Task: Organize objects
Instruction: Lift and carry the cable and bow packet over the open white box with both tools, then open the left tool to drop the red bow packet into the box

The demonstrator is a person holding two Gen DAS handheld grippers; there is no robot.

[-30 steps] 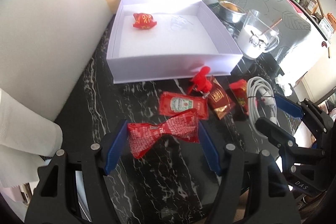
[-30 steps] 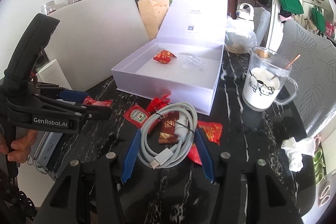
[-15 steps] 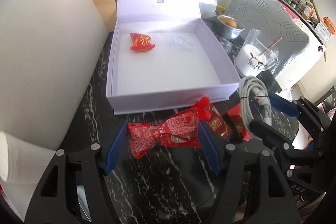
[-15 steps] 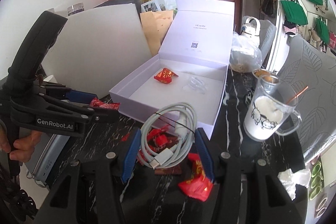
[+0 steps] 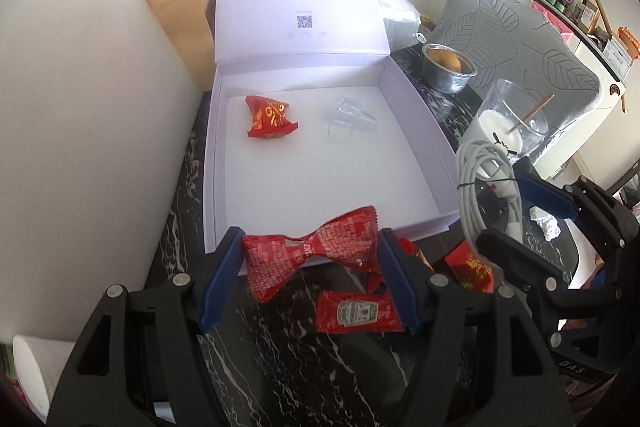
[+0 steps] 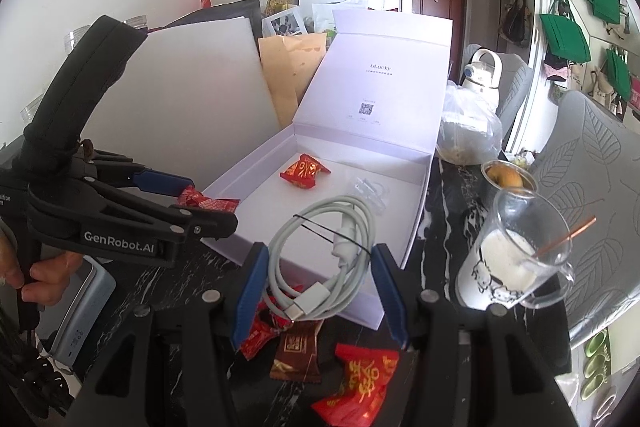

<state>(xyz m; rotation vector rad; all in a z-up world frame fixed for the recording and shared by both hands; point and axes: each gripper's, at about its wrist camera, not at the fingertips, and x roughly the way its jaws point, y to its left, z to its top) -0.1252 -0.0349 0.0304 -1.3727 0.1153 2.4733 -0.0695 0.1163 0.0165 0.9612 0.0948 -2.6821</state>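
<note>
We have the left gripper (image 5: 311, 253) clamped on a red snack packet (image 5: 310, 251), pinched into a bow-tie shape low in the centre of the left wrist view, right at the near wall of the open white box (image 5: 420, 115). Below it a ketchup sachet (image 5: 357, 311) lies on the black marble table (image 5: 300, 367). Over in the right wrist view, the right gripper (image 6: 318, 269) is squeezing a coiled white cable (image 6: 326, 255), centre frame, held above the box's near corner (USB plug pointing down towards us). Inside the box sit a red candy (image 6: 305, 171) and a clear plastic piece (image 5: 347, 113). Loose wrappers lie on the table at the bottom of the frame, a red one (image 6: 362, 383) and a brown one (image 6: 296, 351). A glass mug of milk (image 6: 516, 255) stands at the right.
</note>
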